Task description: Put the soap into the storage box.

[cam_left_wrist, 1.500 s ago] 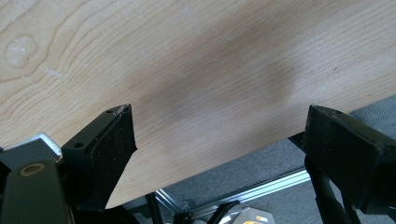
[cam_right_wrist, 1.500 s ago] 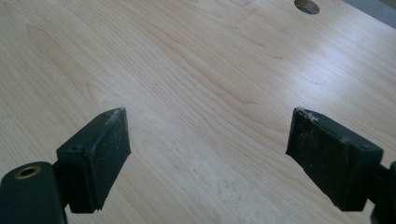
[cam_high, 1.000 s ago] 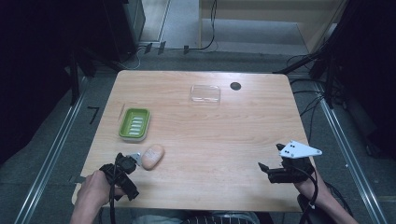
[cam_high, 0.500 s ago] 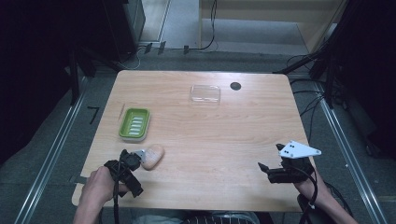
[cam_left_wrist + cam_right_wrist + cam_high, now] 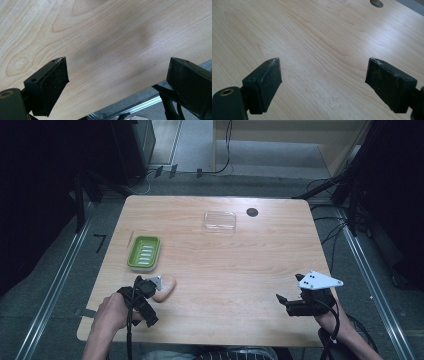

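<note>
Left gripper (image 5: 150,287) sits at the near left table (image 5: 240,265) edge, its jaws just having opened, now wide apart with only bare wood between them. The peach soap bar (image 5: 165,289) lies free just beside its tip, below the green soap dish (image 5: 144,253). Compared with a second ago the bar looks released short of the dish; a fresh grasp is likely needed. Right gripper (image 5: 290,302) idles, jaws apart, empty.

One peach-coloured soap bar (image 5: 164,288) lies just beside the left gripper (image 5: 141,297). One green soap dish (image 5: 144,253) sits a little beyond it. One clear lid (image 5: 220,220) lies far ahead, well apart from both grippers.
</note>
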Motion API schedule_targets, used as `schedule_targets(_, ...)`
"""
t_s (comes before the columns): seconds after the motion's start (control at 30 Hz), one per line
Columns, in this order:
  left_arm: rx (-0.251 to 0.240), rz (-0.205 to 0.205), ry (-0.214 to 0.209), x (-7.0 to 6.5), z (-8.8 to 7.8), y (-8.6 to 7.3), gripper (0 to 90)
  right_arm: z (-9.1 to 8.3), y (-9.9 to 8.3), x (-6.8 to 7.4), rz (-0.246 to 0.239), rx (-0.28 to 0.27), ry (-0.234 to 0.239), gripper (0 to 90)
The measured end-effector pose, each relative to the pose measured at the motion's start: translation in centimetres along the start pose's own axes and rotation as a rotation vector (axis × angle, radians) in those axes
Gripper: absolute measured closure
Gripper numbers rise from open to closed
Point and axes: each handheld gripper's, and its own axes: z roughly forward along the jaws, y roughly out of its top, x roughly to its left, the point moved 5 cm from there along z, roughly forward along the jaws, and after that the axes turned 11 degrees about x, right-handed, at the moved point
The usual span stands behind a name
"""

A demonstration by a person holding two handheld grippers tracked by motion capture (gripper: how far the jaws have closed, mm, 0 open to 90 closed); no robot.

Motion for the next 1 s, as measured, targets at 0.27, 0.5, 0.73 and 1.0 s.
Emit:
schedule_targets(0.27,0.003,0.009,0.004,0.1,-0.4,0.4,4.3,0.1,0.1,0.0,0.000,0.000,-0.001,13.4)
schedule_targets(0.5,-0.003,0.012,-0.005,0.3,-0.8,1.0,4.3,0.1,0.1,0.0,0.000,-0.001,0.000,13.3)
schedule_targets(0.73,-0.019,0.019,-0.006,0.4,-1.5,2.0,4.2,0.1,0.1,0.0,-0.001,0.001,0.000,13.4)
schedule_targets(1.0,-0.009,0.028,-0.017,0.7,-1.7,3.2,3.4,0.1,0.1,0.0,0.002,0.000,0.001,13.3)
